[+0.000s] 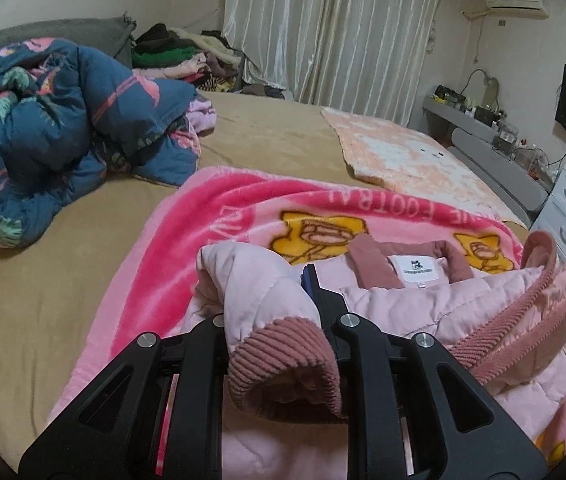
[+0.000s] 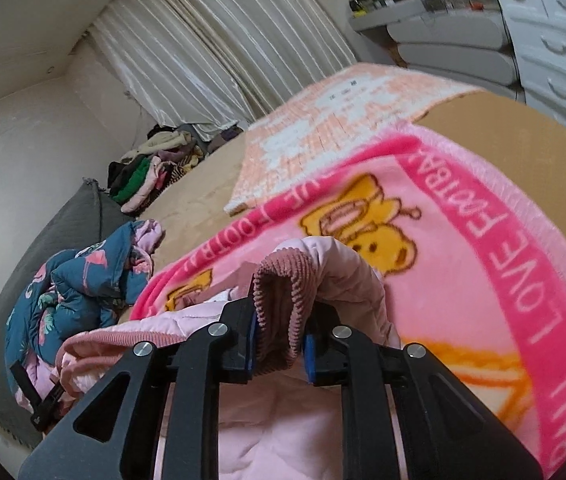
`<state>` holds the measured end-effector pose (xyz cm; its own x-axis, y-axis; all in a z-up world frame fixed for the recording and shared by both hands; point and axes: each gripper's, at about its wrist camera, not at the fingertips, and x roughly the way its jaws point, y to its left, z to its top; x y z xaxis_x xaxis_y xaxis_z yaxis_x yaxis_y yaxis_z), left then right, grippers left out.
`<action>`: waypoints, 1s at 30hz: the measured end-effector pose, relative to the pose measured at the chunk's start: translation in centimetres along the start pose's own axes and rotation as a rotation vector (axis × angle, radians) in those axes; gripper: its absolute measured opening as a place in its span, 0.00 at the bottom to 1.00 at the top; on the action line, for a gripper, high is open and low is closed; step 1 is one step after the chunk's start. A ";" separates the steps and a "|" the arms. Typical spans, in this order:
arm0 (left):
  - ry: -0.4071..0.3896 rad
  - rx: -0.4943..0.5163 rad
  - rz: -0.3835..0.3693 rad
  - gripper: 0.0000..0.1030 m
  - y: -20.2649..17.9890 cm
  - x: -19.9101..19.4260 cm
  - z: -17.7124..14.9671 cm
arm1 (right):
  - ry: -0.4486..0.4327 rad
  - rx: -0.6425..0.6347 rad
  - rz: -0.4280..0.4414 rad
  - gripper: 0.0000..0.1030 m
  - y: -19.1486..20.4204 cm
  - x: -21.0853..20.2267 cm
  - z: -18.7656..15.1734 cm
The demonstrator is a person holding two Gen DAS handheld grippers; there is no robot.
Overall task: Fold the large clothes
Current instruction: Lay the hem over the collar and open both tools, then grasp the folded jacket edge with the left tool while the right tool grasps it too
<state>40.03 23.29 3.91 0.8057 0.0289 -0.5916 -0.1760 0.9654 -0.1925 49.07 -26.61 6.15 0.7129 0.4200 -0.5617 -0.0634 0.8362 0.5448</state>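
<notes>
One pink jacket (image 1: 423, 304), two blankets (image 1: 243, 216) (image 1: 403, 156), one quilt (image 1: 63, 128), one clothes pile (image 1: 179, 56).

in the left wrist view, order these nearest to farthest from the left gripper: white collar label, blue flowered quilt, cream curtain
1. white collar label, just ahead, slightly right of the left gripper
2. blue flowered quilt, heaped far left on the bed
3. cream curtain, back wall

Soft, even indoor light fills both views, with no hard shadows on the bed (image 1: 63, 300). The closed curtain (image 1: 335, 24) shows a satiny sheen. Both fisheye pictures bend straight lines strongly toward the edges, and black vignette rims the corners. The left wrist view is fairly sharp. The right wrist view is tilted and smeared, most on the peach blanket (image 2: 323, 120) and the drawers (image 2: 555, 48).
</notes>
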 end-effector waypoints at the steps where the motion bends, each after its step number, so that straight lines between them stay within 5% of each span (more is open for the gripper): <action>1: 0.011 -0.006 0.005 0.12 0.1 0.8 -0.2 | 0.015 0.030 0.028 0.22 -0.6 0.7 0.0; 4: 0.036 -0.025 0.007 0.12 0.4 2.4 -0.6 | 0.029 0.122 0.121 0.43 -1.8 1.2 0.2; 6: 0.047 -0.033 0.008 0.13 0.5 3.0 -0.7 | 0.017 0.152 0.159 0.71 -2.1 0.9 0.3; 10: 0.057 -0.055 -0.017 0.15 0.9 3.6 -0.9 | -0.014 0.128 0.188 0.77 -2.0 -1.0 -0.7; 14: 0.059 -0.074 -0.046 0.24 0.9 3.3 -0.8 | -0.059 -0.066 0.044 0.84 -0.5 -3.8 -3.7; 16: 0.053 -0.066 -0.062 0.35 0.5 2.7 -0.5 | -0.063 -0.186 -0.068 0.84 0.3 -4.2 -6.0; 18: 0.042 -0.056 -0.086 0.61 -0.1 2.0 -0.2 | -0.042 -0.269 -0.148 0.85 0.4 -3.6 -7.9; 22: -0.023 -0.007 -0.049 0.88 -1.7 -0.8 1.1 | 0.008 -0.293 -0.188 0.85 -0.5 -2.4 -10.2; 30: -0.145 0.030 0.003 0.91 -0.7 -7.1 0.1 | -0.066 -0.360 -0.206 0.89 0.1 -4.2 -12.2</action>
<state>34.49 22.46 8.31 0.8787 0.0667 -0.4727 -0.1634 0.9724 -0.1666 37.56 -24.00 0.98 0.7784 0.2175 -0.5889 -0.1464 0.9751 0.1666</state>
